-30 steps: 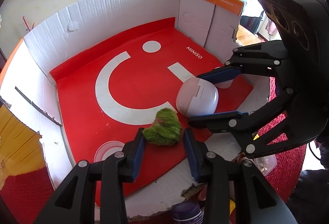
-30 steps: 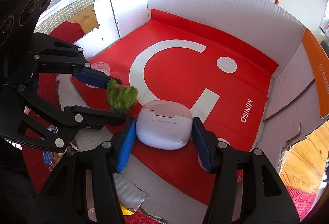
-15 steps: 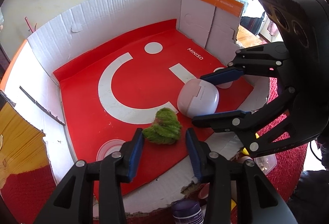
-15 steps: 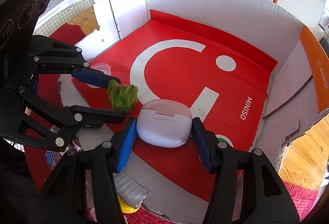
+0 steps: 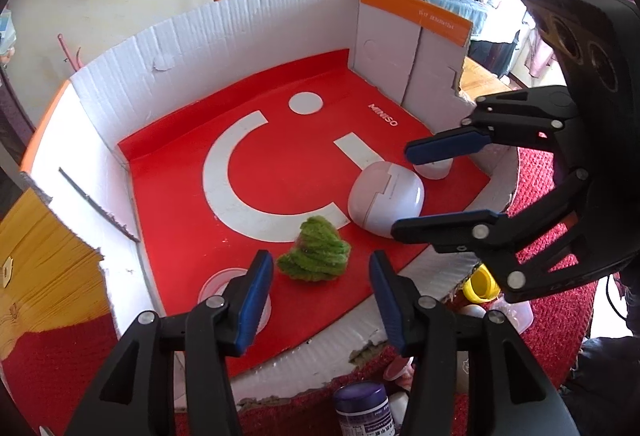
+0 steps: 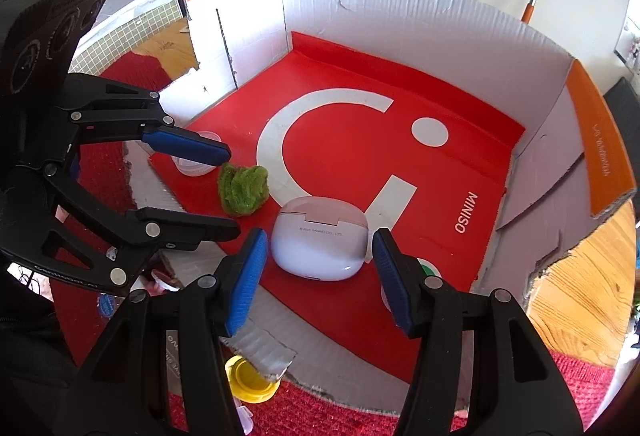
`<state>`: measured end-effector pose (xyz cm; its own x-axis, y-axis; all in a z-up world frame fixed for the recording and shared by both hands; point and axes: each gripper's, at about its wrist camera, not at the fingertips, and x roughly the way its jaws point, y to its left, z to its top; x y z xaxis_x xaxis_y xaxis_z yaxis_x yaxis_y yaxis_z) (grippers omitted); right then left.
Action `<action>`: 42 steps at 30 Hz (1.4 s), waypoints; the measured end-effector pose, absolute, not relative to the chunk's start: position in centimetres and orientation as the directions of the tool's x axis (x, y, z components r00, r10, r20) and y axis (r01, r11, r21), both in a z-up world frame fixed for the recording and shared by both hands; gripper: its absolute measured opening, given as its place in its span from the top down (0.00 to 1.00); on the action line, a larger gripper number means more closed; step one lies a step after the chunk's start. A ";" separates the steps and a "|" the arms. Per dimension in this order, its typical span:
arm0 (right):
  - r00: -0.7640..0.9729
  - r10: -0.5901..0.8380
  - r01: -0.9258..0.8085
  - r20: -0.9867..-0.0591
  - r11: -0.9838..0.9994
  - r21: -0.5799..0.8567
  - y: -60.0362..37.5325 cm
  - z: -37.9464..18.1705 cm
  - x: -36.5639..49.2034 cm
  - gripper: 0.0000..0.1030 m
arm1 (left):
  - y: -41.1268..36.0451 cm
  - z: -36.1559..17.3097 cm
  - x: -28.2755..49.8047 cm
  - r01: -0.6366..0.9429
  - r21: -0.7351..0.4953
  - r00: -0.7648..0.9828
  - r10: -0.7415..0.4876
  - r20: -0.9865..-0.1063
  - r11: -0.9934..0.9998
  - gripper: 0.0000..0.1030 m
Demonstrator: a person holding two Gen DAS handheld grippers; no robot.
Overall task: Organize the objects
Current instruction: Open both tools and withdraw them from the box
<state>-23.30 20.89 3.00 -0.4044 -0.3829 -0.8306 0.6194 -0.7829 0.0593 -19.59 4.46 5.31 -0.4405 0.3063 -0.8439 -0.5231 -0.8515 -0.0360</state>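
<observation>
Red carpet under my white-walled box (image 5: 224, 35) with its red floor, left tool (image 5: 322, 268) opening around the green tuft (image 5: 316, 256), pads clear of it, right tool (image 6: 318, 256) parted astride the white case (image 6: 320, 248), untouched, case at the tuft's 2 o'clock.

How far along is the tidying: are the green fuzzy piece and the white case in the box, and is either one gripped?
Done: the green fuzzy piece and the white case both lie on the red floor of the cardboard box. In hand: nothing; the left gripper has jaws opening, clear of the green piece, and the right gripper straddles the case with gaps both sides. Left: a purple-capped jar and a yellow lid sit outside.
</observation>
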 end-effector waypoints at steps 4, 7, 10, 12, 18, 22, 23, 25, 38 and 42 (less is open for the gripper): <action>-0.430 -0.387 0.603 -0.816 -0.796 0.060 21.2 3.8 -22.7 0.41 | 3.9 6.1 -19.0 -0.505 -0.053 -0.456 0.318 -0.831 -0.862 0.44; -0.457 -0.387 0.588 -0.801 -0.807 0.055 21.4 4.6 -22.0 0.40 | 3.5 6.9 -18.1 -0.488 -0.058 -0.487 0.326 -0.810 -0.871 0.42; -0.492 -0.380 0.566 -0.784 -0.823 0.044 21.6 5.5 -21.1 0.38 | 3.1 7.7 -17.2 -0.469 -0.068 -0.515 0.335 -0.789 -0.881 0.41; -0.518 -0.370 0.548 -0.771 -0.836 0.034 21.7 6.2 -20.4 0.36 | 2.7 8.4 -16.4 -0.452 -0.080 -0.541 0.345 -0.767 -0.888 0.38; -0.601 -0.348 0.478 -0.719 -0.878 0.026 22.2 8.5 -17.9 0.30 | 1.7 10.5 -13.9 -0.408 -0.088 -0.619 0.346 -0.705 -0.909 0.31; -0.663 -0.317 0.424 -0.679 -0.906 0.009 22.3 9.9 -15.8 0.24 | 1.2 11.5 -12.0 -0.379 -0.092 -0.672 0.342 -0.657 -0.921 0.25; -0.681 -0.310 0.411 -0.664 -0.911 0.004 22.3 10.2 -15.2 0.20 | 1.2 11.7 -11.5 -0.371 -0.092 -0.685 0.339 -0.645 -0.924 0.22; -0.719 -0.281 0.377 -0.636 -0.926 -0.016 22.3 10.7 -14.0 0.19 | 1.0 12.2 -10.4 -0.355 -0.095 -0.712 0.334 -0.618 -0.930 0.20; -0.848 -0.171 0.182 -0.501 -0.983 0.029 24.0 10.0 -6.3 0.11 | -0.7 11.5 -3.7 -0.232 -0.115 -0.821 0.258 -0.509 -0.966 0.01; -0.856 -0.156 0.157 -0.492 -0.987 0.040 24.3 8.9 -5.0 0.10 | -0.8 10.2 -2.4 -0.206 -0.107 -0.829 0.231 -0.510 -0.973 0.01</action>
